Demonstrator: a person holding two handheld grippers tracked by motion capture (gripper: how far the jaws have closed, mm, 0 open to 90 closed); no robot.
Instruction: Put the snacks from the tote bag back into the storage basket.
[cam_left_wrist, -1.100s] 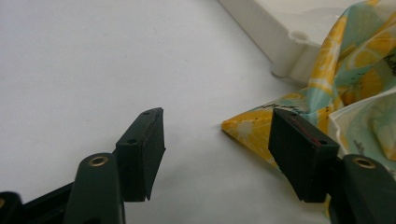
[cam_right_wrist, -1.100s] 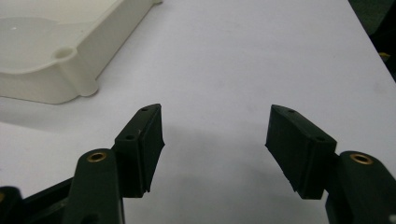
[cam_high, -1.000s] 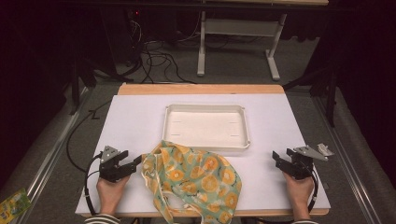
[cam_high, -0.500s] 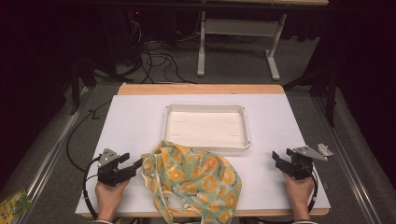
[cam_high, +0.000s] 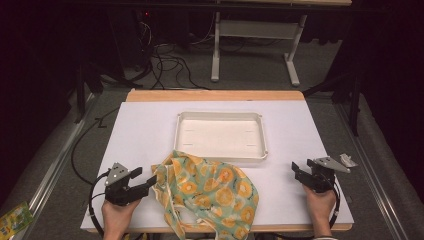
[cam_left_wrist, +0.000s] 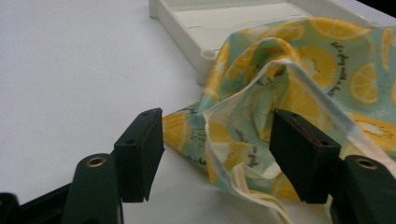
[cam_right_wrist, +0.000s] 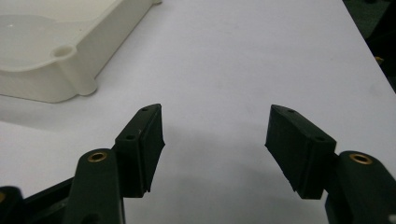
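High view puts the person's left gripper (cam_high: 147, 181) at the near left edge of the white worktop (cam_high: 145, 130), its tips now right at the left edge of the fruit-print cloth bag (cam_high: 210, 192); against the pictures from a second ago it has edged in toward the bag and lifted a little, while the bag's outline looks unchanged. That reads as an approach, with no grasp made yet. From the left gripper view, the jaws stand wide apart with a raised fold of the bag (cam_left_wrist: 261, 107) between them and nothing pressing on it, so the next move is probably to close on that fold. At the near right, the right gripper (cam_high: 300, 172) sits well apart from the bag with its jaws spread and nothing between them, as the right gripper view shows over bare worktop (cam_right_wrist: 243, 60); it has kept its place.

The bag lies crumpled at the near middle of the worktop, its long axis running slantwise from the far left, by the tray's near edge, down to the near right. Its handles (cam_high: 192, 222) trail toward the person's edge.

Farther off, the shallow white tray (cam_high: 220, 117) sits empty at the middle, its long side across the worktop, its near left corner just beside or under the bag's far edge.
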